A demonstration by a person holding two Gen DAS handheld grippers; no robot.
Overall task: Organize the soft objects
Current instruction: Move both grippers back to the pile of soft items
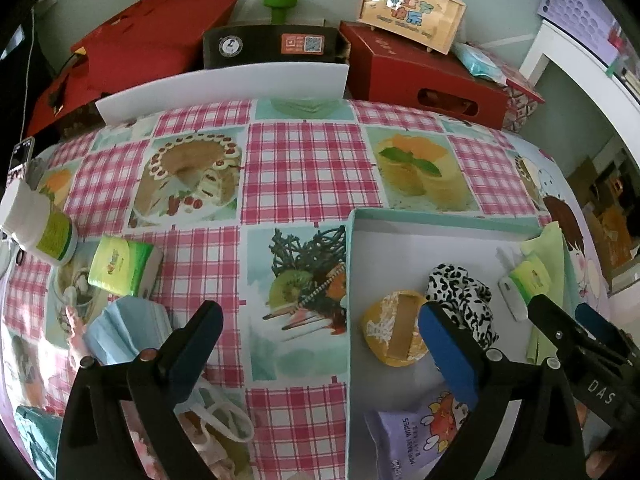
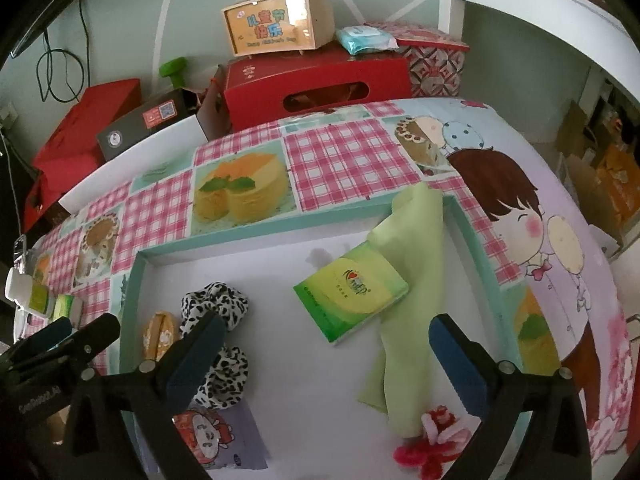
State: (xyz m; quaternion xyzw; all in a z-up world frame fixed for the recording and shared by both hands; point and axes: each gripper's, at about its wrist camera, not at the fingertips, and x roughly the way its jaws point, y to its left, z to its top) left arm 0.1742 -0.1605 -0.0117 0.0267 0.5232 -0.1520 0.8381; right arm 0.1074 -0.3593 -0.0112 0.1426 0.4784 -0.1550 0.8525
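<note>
A teal tray lies on the patterned tablecloth. Inside it are a green tissue pack resting on a light green cloth, a black-and-white scrunchie, a round yellow pad, a purple wipes pack and a red-pink fuzzy flower. My right gripper hangs open just above the tissue pack, its pads clear of it. My left gripper is open over the tray's left rim, holding nothing. Left of it on the cloth lie a second tissue pack and a blue face mask.
A white bottle stands at the table's left edge beside a phone. Behind the table are red boxes, a black case, a wooden handled box and a white board. A white shelf stands at the right.
</note>
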